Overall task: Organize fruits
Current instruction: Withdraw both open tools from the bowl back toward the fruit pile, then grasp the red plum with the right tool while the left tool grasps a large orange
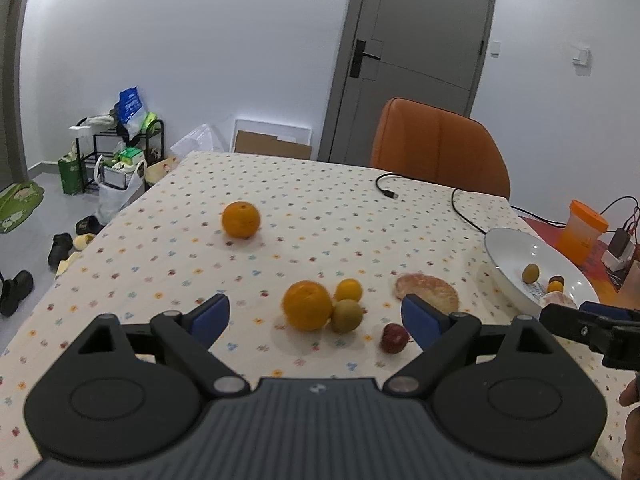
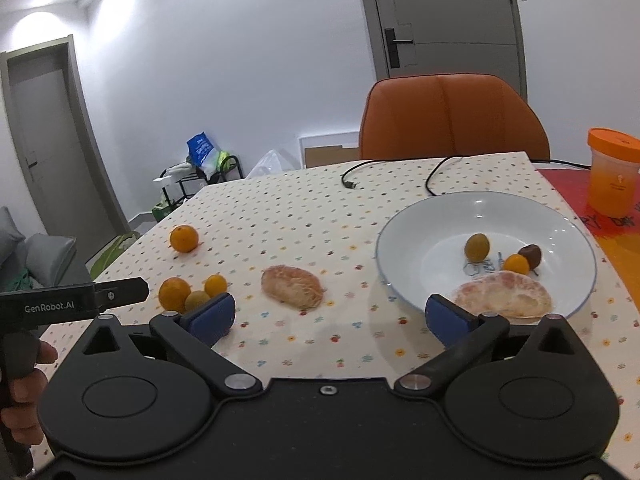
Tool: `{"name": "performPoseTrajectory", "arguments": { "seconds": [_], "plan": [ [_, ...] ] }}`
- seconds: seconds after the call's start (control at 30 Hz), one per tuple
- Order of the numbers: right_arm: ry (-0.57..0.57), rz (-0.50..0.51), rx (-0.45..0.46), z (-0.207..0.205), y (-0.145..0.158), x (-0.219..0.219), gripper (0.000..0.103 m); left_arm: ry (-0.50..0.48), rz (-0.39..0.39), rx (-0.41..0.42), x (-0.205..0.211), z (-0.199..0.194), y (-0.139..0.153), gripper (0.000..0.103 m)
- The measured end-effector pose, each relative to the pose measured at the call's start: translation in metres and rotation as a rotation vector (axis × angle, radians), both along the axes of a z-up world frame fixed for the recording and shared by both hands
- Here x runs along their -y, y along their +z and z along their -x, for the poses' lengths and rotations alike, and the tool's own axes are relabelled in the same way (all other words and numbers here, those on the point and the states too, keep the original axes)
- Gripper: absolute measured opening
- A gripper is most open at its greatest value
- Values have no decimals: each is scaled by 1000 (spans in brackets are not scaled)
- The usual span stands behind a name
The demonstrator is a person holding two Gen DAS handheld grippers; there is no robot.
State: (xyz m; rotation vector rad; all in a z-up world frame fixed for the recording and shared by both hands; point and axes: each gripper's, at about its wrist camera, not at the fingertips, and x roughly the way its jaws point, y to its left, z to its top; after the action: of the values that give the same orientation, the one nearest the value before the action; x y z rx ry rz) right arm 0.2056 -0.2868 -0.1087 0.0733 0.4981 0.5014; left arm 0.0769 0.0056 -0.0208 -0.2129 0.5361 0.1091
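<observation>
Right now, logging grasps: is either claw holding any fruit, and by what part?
Nothing is held. The left claw and right claw are both open and empty above the table.

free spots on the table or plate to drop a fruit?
Bare cloth between the lone orange and the plate, back to the cable. Plate's far-left half is bare. Crowded: the cluster around the big orange, and the plate's near-right side.

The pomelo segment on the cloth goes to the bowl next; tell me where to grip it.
Grip the peeled pomelo segment across its narrow width at the thick middle, coming straight down from above. It lies flat and alone on the tablecloth, long axis sideways, so both flanks look free. The open right gripper is nearest.
</observation>
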Motion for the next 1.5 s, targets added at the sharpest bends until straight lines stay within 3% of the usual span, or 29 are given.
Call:
{"name": "performPoseTrajectory", "arguments": {
  "seconds": [0.4, 1.0, 1.1, 1.27, 1.5],
  "plan": [
    [43, 22, -11, 2, -7, -29, 103, 16, 22, 28, -24, 3, -7, 91],
    [101, 58, -62, -18, -25, -55, 90, 18, 67, -17, -24, -32, -29, 72],
    [111, 58, -64, -20, -26, -57, 88, 15, 84, -20, -24, -36, -33, 67],
    [134, 56, -64, -21, -25, -62, 85, -17, 162, -31, -28, -41, -39, 37],
    [162, 61, -60, -24, -25, -76, 80, -2, 160, -35, -30, -35, -36, 34]
  ]
}}
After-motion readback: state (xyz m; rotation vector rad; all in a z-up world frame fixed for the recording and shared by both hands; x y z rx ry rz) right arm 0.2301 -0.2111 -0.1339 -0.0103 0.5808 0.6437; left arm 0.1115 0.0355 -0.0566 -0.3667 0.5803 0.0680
